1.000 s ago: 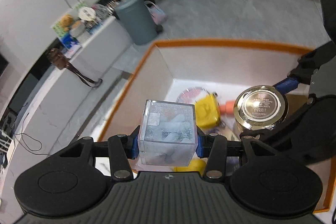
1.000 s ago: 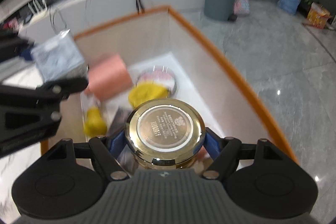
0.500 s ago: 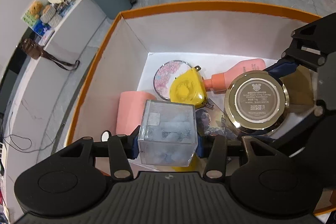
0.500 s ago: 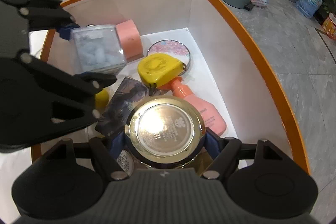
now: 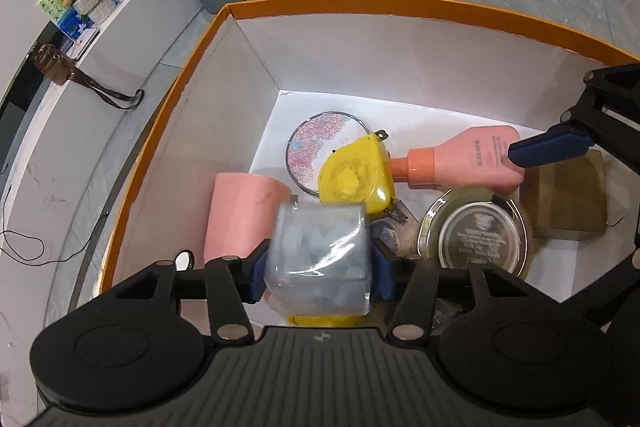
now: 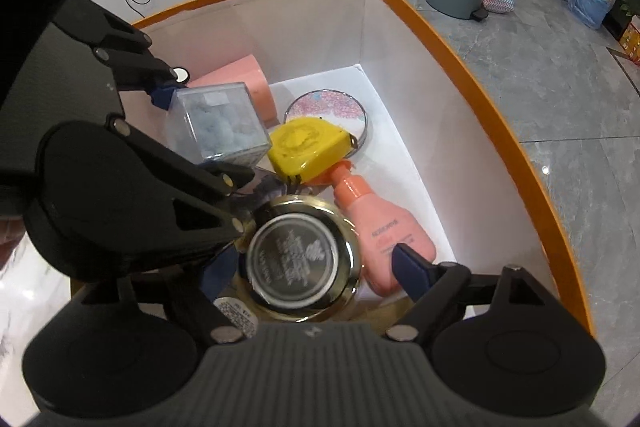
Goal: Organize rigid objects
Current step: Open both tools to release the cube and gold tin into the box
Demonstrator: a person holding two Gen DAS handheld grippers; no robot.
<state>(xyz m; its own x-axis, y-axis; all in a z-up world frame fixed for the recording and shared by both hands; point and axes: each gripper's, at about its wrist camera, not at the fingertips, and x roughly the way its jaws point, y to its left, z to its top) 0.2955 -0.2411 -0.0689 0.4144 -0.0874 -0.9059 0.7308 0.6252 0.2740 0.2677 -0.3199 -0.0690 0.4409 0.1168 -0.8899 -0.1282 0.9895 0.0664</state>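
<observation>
Now both claws opening over the orange-rimmed box: left claw astride the clear cube, right claw astride the gold jar.

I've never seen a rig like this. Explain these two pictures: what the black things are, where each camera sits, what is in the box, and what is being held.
There is no robot here. A person holds a two-finger gripper in each hand, each with a fisheye camera looking along its fingers. One picture is from the left gripper, the other from the right gripper. Both point down into an orange-rimmed box holding a pink bottle, a yellow tape measure, a round patterned tin and a pink cylinder. Both sets of jaws are opening. A clear cube sits between the left pads and a gold-lidded jar between the right ones; neither looks gripped.
</observation>
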